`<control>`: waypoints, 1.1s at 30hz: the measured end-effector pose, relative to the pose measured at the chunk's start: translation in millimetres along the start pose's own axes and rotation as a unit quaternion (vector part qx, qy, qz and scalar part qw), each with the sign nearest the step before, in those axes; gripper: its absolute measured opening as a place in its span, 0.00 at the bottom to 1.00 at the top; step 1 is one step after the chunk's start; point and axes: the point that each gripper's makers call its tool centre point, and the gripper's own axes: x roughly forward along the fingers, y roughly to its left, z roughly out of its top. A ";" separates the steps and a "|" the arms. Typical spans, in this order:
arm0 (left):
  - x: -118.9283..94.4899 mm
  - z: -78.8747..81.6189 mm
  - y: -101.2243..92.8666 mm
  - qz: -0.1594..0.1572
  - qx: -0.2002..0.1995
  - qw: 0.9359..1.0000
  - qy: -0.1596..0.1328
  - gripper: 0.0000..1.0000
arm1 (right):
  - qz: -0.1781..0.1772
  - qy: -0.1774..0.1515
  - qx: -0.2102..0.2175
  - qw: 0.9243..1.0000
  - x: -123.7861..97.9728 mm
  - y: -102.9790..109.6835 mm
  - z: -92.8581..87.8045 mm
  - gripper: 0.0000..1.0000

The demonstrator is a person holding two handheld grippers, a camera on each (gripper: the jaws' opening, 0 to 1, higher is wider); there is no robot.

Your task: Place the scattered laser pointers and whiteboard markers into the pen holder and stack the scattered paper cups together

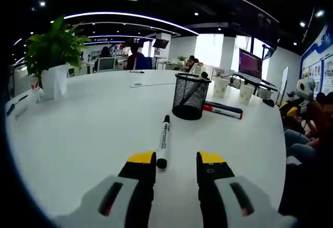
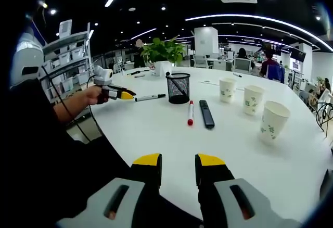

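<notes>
- Marker [image 1: 163, 140], white with a black cap, lies on the white table [image 1: 78, 129] at the lower middle of the left gripper view, its near end just between and ahead of my left gripper [image 1: 177, 165], whose jaws are spread apart and hold nothing.
- From the right gripper view I see that left gripper [image 2: 124, 95] at the left of the frame, with the marker [image 2: 150, 97] beside its tips, pointing toward the pen holder [image 2: 178, 88].
- To do this step well, I judge I should push forward so both jaws straddle the marker's barrel near its middle, then squeeze evenly so it does not roll or swing.
- The black mesh pen holder [image 1: 190, 97] stands just past the marker's far end, upper middle of the left gripper view; something dark seems to lean inside it already.
- My right gripper [image 2: 178, 168] hangs near the table edge at the bottom of its frame, jaws apart, empty.
- A red-capped marker [image 2: 190, 112] and a black laser pointer [image 2: 206, 113] lie side by side in mid-frame, waiting their turn.
- Three paper cups [image 2: 253, 99] stand apart at the right, not stacked.
- A potted plant [image 1: 53, 61] stands at the upper left, well clear of my path; nothing blocks the marker.
</notes>
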 end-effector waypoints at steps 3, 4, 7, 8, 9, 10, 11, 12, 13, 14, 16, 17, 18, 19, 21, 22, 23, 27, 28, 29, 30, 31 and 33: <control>0.7 -0.7 0.8 0.000 -0.002 1.000 0.000 0.33 | 0.000 0.000 -0.001 1.000 0.2 0.3 0.6 0.29; 0.9 -0.9 1.1 0.000 -0.002 1.000 0.000 0.33 | 0.000 0.000 -0.001 1.000 0.2 0.4 0.7 0.29; 2.1 -1.8 0.9 0.000 0.000 1.000 -0.002 0.33 | -0.003 0.001 -0.003 1.000 -2.0 0.3 1.2 0.29; 2.3 -1.9 1.0 0.000 0.000 1.000 -0.002 0.33 | -0.004 0.002 -0.002 1.000 -2.1 -0.1 0.9 0.29; 2.4 -2.1 1.1 0.000 0.000 1.000 -0.002 0.33 | -0.004 0.002 -0.002 1.000 -2.3 -0.5 0.7 0.29; 2.5 -2.2 1.1 0.000 0.001 1.000 -0.001 0.33 | -0.005 0.002 -0.002 1.000 -2.5 -0.9 0.5 0.29; 4.0 -3.3 1.8 0.000 0.000 1.000 0.000 0.33 | -0.007 0.003 0.001 1.000 -2.8 -2.8 -0.2 0.29; 4.7 -3.4 1.8 0.000 -0.001 1.000 0.000 0.33 | -0.008 0.003 0.001 1.000 -2.7 -3.0 0.1 0.29; 4.8 -3.4 1.7 0.000 -0.001 1.000 -0.001 0.33 | -0.007 0.003 0.001 1.000 -2.5 -2.8 0.2 0.29; 4.9 -3.2 1.7 0.000 0.000 1.000 -0.001 0.33 | -0.007 0.003 0.000 1.000 -2.4 -2.6 0.3 0.29; 5.2 -2.9 1.5 0.000 0.000 1.000 -0.001 0.33 | -0.006 0.003 0.000 1.000 -2.1 -2.1 0.5 0.29; 6.1 -2.4 1.7 0.000 0.002 1.000 -0.002 0.33 | -0.004 0.004 -0.001 1.000 -1.0 -1.3 0.3 0.29; 6.4 -2.4 2.1 0.001 0.003 1.000 -0.001 0.33 | -0.004 0.004 -0.001 1.000 -0.8 -1.4 0.1 0.29; 6.5 -2.6 2.5 0.001 0.003 1.000 -0.001 0.33 | -0.004 0.004 -0.001 1.000 -0.7 -1.5 0.0 0.29; 6.6 -2.5 3.3 0.002 0.004 1.000 -0.001 0.33 | -0.004 0.004 0.000 1.000 -0.9 -1.7 -0.3 0.29; 6.7 -2.4 3.5 0.003 0.004 1.000 -0.001 0.33 | -0.004 0.004 0.000 1.000 -1.0 -1.9 -0.5 0.29; 6.9 -2.3 4.1 0.003 0.005 1.000 -0.001 0.33 | -0.004 0.005 0.000 1.000 -1.2 -2.0 -0.6 0.29; 7.9 -2.4 5.7 0.005 0.006 1.000 -0.001 0.33 | -0.006 0.005 0.000 1.000 -2.0 -2.5 -0.5 0.29; 8.2 -2.4 5.9 0.005 0.006 1.000 -0.001 0.33 | -0.006 0.005 -0.001 1.000 -2.2 -2.4 -0.5 0.29; 8.6 -2.4 6.1 0.005 0.006 1.000 0.000 0.33 | -0.006 0.005 -0.001 1.000 -2.4 -2.4 -0.4 0.29; 8.9 -2.4 6.2 0.006 0.006 1.000 0.000 0.33 | -0.006 0.005 -0.001 1.000 -2.5 -2.4 -0.4 0.29; 9.4 -2.2 6.0 0.005 0.006 1.000 -0.001 0.33 | -0.006 0.005 -0.001 1.000 -2.6 -2.4 -0.5 0.29; 10.0 -2.0 6.6 0.006 0.007 1.000 -0.001 0.33 | -0.007 0.005 -0.001 1.000 -3.0 -2.7 -0.5 0.29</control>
